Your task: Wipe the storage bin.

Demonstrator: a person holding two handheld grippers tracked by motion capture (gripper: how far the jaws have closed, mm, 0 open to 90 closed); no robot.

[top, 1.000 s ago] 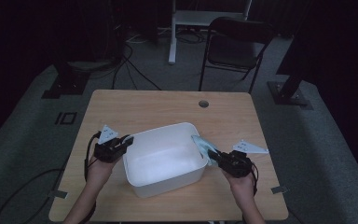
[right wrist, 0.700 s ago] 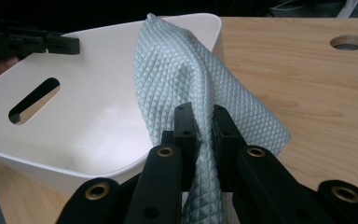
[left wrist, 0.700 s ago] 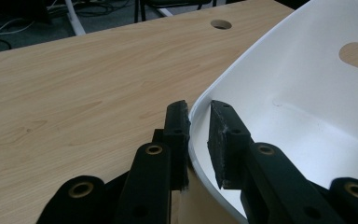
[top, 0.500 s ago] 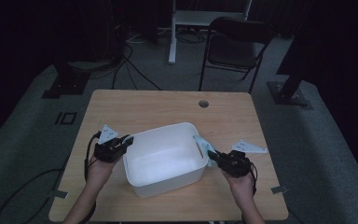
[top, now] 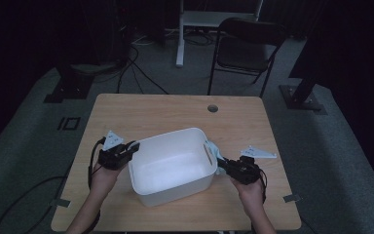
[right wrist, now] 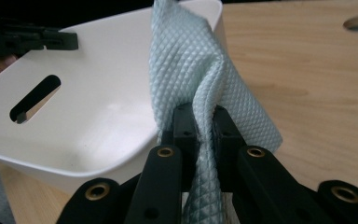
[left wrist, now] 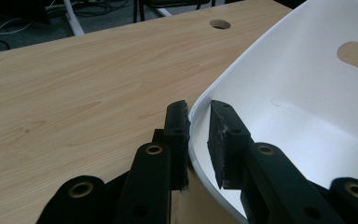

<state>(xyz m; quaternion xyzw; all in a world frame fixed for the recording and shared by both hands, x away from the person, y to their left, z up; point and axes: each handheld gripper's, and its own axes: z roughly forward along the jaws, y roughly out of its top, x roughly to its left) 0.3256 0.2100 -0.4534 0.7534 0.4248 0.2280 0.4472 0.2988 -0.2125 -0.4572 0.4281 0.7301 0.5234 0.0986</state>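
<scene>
Cloth (right wrist: 200, 79), pale green w/ a diamond weave, is pinched in the right gripper (right wrist: 204, 122): jaws together, clamped on a bunched fold of it. In the right gripper view the fabric rises from between the pads and drapes up against the near end wall of the white tub (right wrist: 102, 70), reaching about to the rim; a loose flap hangs to the right, over the table. In the high view the cloth (top: 215, 155) sits at the tub's right end, just outside the handle slot, between tub and gripper. Its long axis runs roughly from the jaws up toward the rim, i.e. standing more than lying flat.

Tub (top: 170, 165) is the one container here: white plastic, rounded corners, a handle slot in each end wall. Inside it is bare, floor and walls plain white. It sits near the front-centre of the wooden table (top: 175, 112), turned a bit askew to the table edges, long axis approx. left-right betw. the two hands.

Left gripper (left wrist: 199, 122) straddles the tub's left rim: one pad outside the wall, other pad inside. Outer pad touches the rim; inner pad shows a narrow gap, so I can't tell if it truly clamps.

Left gripper (top: 119, 155) and right gripper (top: 237, 168) are at opposite ends of the tub.
</scene>
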